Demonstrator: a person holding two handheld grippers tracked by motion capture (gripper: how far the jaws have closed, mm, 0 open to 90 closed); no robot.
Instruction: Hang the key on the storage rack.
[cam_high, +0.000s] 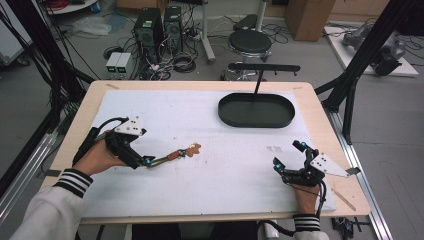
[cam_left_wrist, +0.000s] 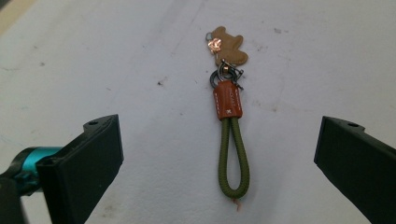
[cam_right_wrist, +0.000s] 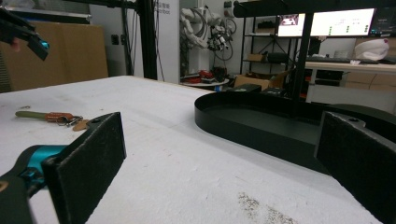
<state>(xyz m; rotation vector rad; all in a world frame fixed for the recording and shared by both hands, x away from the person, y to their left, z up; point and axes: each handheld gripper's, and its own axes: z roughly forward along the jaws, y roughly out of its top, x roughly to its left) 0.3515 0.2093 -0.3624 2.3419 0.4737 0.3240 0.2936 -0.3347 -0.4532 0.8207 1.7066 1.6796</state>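
- The left gripper (cam_left_wrist: 219, 158) is seen with its jaws spread wide and nothing clasped; the near end of the keychain's olive cord loop (cam_left_wrist: 234, 158) lies between the two fingers (cam_left_wrist: 88, 158), touching neither.
- Just beyond the fingertips, the cord is gathered by an orange-brown leather band (cam_left_wrist: 227, 99), then by a dark metal ring (cam_left_wrist: 223, 74).
- Farthest from the fingers, a tan bear-shaped charm (cam_left_wrist: 227, 44) lies flat on the white table cover (cam_left_wrist: 93, 56).
- In the high view, the keychain (cam_high: 175, 154) is laid out ahead of the left gripper (cam_high: 148, 161), pointing away from it.
- The right gripper (cam_high: 287, 157) is held released, well apart from the keychain, with bare cover between its fingers (cam_right_wrist: 86, 163).
- Beyond its fingertips, a black oval tray (cam_right_wrist: 243, 126) is seen near.
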